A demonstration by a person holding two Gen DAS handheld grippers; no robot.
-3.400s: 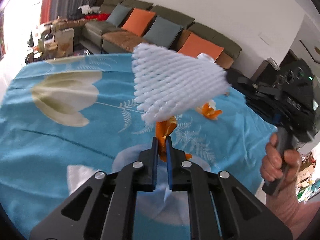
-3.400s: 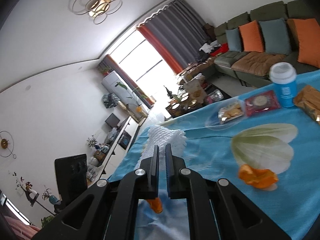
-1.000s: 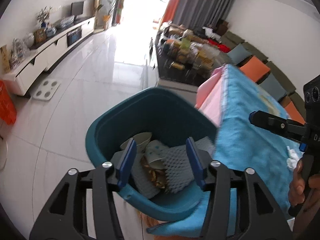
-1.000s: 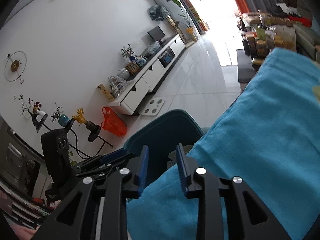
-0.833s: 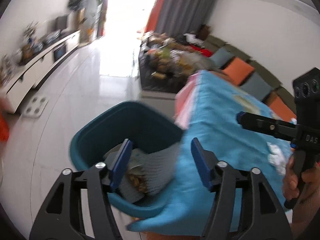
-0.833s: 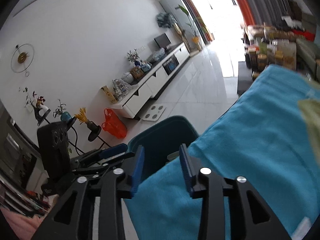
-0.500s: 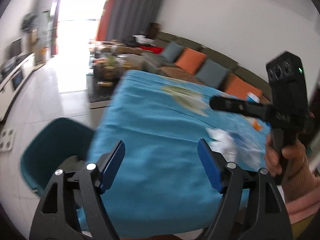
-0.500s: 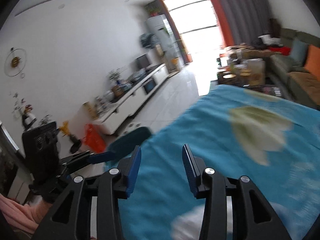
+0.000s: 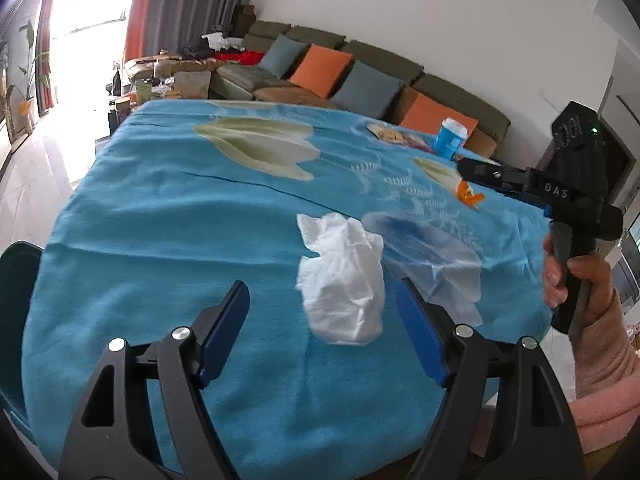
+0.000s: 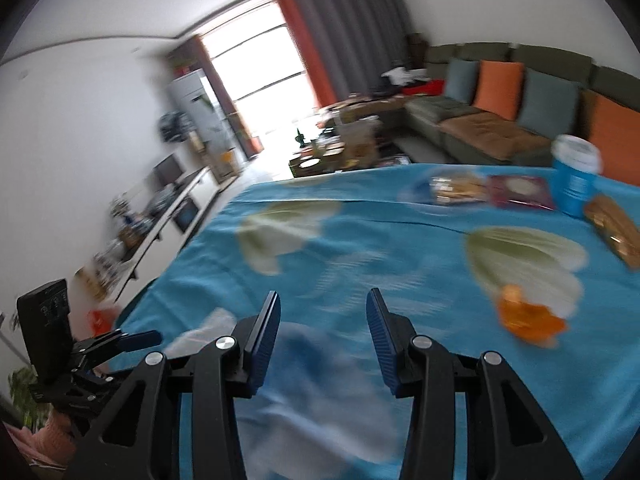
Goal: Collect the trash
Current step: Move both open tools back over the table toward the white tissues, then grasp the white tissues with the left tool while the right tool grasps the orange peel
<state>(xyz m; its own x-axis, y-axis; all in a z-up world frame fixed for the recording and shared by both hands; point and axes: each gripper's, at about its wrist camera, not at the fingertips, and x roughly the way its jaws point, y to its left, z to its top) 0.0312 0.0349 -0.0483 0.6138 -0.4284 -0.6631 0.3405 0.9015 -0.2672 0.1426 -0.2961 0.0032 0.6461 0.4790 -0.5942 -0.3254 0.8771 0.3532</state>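
1. We see a crumpled white tissue (image 9: pixel 340 280) lying on the blue tablecloth (image 9: pixel 160 220), ahead of our empty left gripper (image 9: pixel 322 316), whose fingers have just been spreading and stand wide.
2. Our right gripper (image 10: pixel 324 332), half spread and empty, shows a blurred orange peel (image 10: pixel 528 318).
3. The bin (image 9: pixel 16 280), central a second ago, is now cut off at left.

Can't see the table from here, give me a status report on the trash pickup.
Left hand-held gripper open, empty, facing crumpled tissue. Right hand-held gripper open, empty, jaws just widened. Orange peel on cloth. Nothing in the way.
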